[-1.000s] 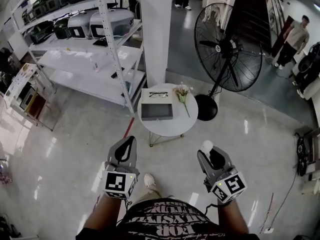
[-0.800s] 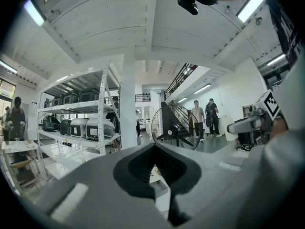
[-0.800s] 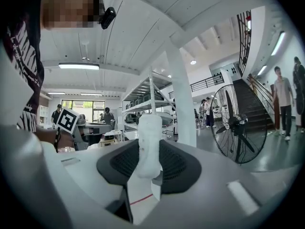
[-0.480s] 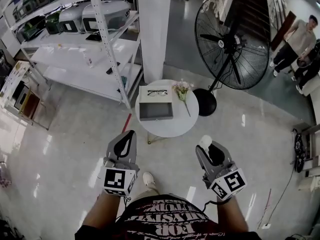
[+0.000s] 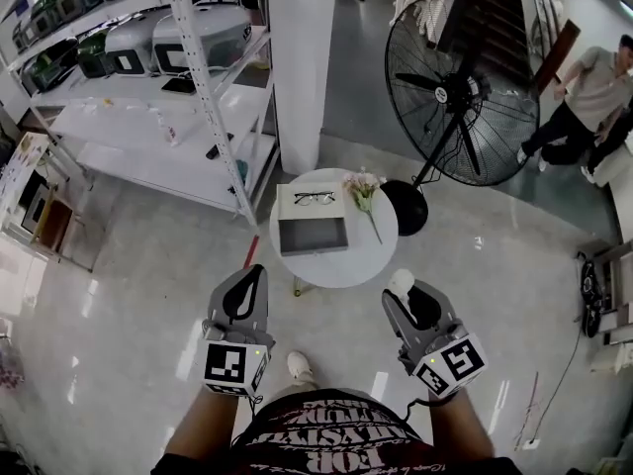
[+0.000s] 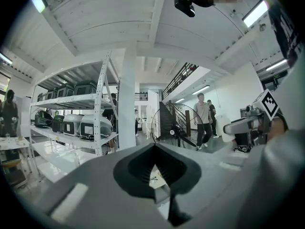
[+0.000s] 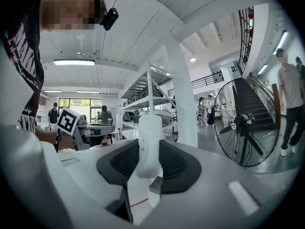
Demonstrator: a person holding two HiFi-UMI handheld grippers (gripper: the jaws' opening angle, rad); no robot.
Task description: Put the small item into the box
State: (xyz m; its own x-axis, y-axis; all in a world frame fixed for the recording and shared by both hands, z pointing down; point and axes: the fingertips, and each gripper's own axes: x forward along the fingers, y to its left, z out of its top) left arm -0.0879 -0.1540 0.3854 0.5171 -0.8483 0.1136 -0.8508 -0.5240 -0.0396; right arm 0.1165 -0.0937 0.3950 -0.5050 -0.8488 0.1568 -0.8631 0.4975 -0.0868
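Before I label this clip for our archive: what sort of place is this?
Likely a warehouse or workshop hall: metal shelves holding equipment cases, a large standing fan, and a bare polished floor.

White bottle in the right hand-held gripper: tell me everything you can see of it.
The bottle is small, plain white and matte, likely plastic, with a rounded body and slightly narrower top. It stands upright between the dark ribbed pads of the right hand-held gripper, which press on its lower body; the top sticks out above them. Nothing else touches it. It is in the air over the floor, short of the round table.
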